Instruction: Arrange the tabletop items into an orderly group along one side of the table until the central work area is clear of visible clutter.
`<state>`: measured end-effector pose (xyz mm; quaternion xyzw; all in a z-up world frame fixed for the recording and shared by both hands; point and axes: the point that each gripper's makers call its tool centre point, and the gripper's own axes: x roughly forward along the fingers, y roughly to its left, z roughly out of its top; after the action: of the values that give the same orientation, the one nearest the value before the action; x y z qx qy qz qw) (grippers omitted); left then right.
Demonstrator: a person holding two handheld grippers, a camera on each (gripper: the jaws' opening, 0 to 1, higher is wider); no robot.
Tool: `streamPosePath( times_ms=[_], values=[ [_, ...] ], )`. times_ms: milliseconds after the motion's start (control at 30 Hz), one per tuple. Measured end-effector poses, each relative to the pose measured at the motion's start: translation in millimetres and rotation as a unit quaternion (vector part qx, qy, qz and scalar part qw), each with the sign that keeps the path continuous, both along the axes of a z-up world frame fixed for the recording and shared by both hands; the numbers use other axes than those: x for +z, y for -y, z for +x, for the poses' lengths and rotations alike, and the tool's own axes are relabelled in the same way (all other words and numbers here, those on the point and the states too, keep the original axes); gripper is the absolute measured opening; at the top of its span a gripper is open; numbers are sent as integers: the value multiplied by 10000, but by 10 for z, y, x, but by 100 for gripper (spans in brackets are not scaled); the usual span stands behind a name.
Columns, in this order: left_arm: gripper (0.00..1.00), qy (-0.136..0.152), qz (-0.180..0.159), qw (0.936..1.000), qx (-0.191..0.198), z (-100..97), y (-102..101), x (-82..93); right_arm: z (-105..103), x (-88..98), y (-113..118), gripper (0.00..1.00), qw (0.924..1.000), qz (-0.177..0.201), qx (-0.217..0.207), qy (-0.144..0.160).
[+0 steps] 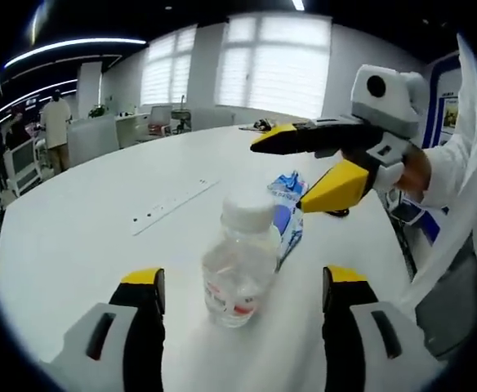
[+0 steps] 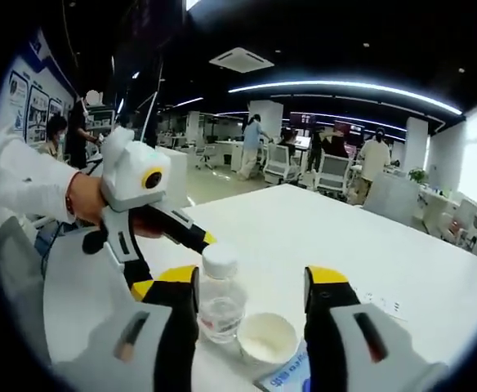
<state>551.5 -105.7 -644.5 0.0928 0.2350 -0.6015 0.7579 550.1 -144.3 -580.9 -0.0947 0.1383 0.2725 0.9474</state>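
A clear plastic bottle (image 1: 240, 263) with a white cap is seen standing upright on the white table (image 1: 83, 229), in line with the gap between the jaws of the left gripper (image 1: 244, 287), which are spread wide and hold nothing. A blue packet (image 1: 288, 214) lies just behind the bottle. In the right gripper view, the bottle (image 2: 220, 298) and a small white cup (image 2: 266, 337) stand side by side between the parted jaws of the right gripper (image 2: 251, 287), ungrasped. Office chairs (image 2: 334, 171) are seen far behind.
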Motion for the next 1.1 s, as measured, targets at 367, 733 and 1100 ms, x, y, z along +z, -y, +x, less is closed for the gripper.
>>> streamPosePath(
  times_ms=[367, 733, 1100],
  values=[
    [83, -2, -52, 9999, 107, -85, -9, 144, -146, 42, 125, 57, 10000, 8, -1, -32],
    [84, 29, -89, 9998, 194, -235, -19, 302, -347, 54, 430, 61, 9999, -44, -131, -97],
    [85, 111, -129, 9994, 312, -429, -70, 497, -630, 130, 738, 62, 9993, -98, -334, -126]
  ],
)
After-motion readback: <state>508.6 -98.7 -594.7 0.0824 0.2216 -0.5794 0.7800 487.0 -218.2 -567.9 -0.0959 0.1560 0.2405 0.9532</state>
